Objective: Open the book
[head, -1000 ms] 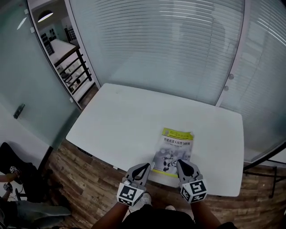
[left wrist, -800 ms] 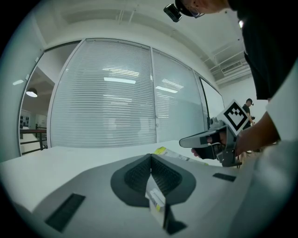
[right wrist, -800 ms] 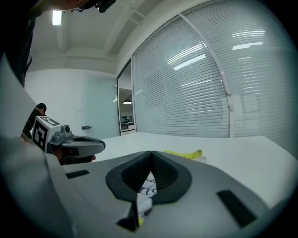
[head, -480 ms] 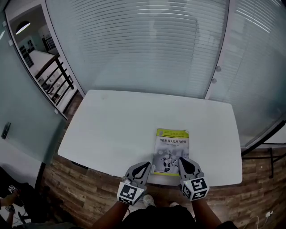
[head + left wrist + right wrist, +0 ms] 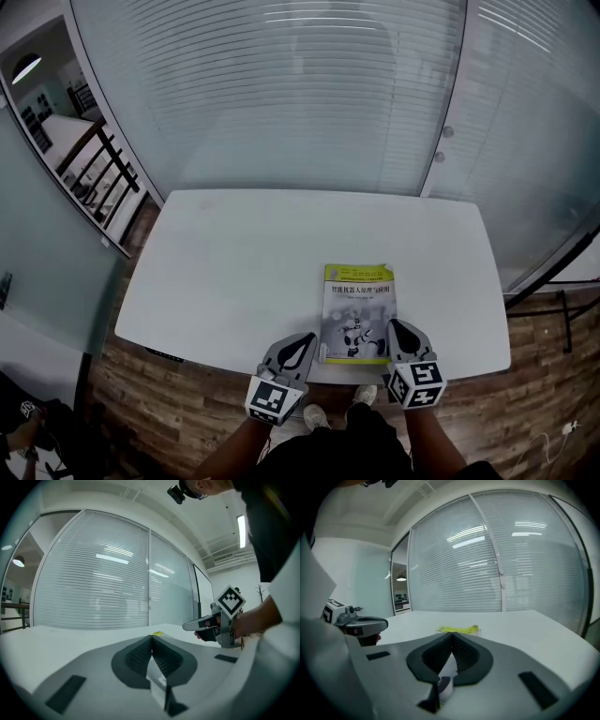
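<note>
Looking down, we see the closed book point(image 5: 359, 305) lying flat, cover up, near the front edge of the white surface point(image 5: 234, 253). Our left claw point(image 5: 307, 339), clenched on nothing, sits just beside the book's near left corner; our right claw point(image 5: 397, 327), likewise clenched, is at its near right corner.

book point(image 5: 358, 305) cover glossy paper; table point(image 5: 234, 272) smooth matt; floor point(image 5: 178, 394) rough wood planks
</note>
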A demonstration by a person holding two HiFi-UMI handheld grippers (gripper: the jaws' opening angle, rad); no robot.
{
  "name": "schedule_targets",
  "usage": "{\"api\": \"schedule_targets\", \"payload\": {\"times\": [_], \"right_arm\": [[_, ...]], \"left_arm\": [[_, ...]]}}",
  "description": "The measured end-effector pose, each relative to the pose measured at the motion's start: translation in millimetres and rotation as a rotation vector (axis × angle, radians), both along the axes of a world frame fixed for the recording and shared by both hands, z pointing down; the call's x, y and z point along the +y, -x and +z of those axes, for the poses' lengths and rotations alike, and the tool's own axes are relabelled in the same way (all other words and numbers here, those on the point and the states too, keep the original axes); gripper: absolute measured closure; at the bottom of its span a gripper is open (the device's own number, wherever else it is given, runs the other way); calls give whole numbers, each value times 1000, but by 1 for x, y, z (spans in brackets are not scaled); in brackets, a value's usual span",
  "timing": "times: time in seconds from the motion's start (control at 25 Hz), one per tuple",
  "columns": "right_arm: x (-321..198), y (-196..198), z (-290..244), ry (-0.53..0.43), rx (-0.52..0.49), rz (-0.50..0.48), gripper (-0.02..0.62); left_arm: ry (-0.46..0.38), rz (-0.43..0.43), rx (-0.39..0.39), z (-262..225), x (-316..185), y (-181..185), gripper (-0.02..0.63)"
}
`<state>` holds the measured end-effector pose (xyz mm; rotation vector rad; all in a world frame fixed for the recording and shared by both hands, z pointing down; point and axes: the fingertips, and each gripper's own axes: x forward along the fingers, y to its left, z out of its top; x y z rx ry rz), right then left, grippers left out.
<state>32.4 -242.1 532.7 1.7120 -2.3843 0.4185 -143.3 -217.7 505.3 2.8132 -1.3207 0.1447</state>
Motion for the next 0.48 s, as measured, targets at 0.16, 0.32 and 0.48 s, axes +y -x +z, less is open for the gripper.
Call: {"api": "schedule_targets", "payload": {"times": [0.16, 0.32, 0.48], "right_arm": [[-7, -7, 16, 75, 11, 20, 588], [-11, -11, 36, 172, -4, 21, 536], [-14, -11, 55, 270, -3, 6, 423]], "left_arm": [[5, 7, -12, 4, -7, -3, 594], [23, 15, -12, 13, -6, -9, 594], [30, 10, -7, 15, -9, -12, 594]]}}
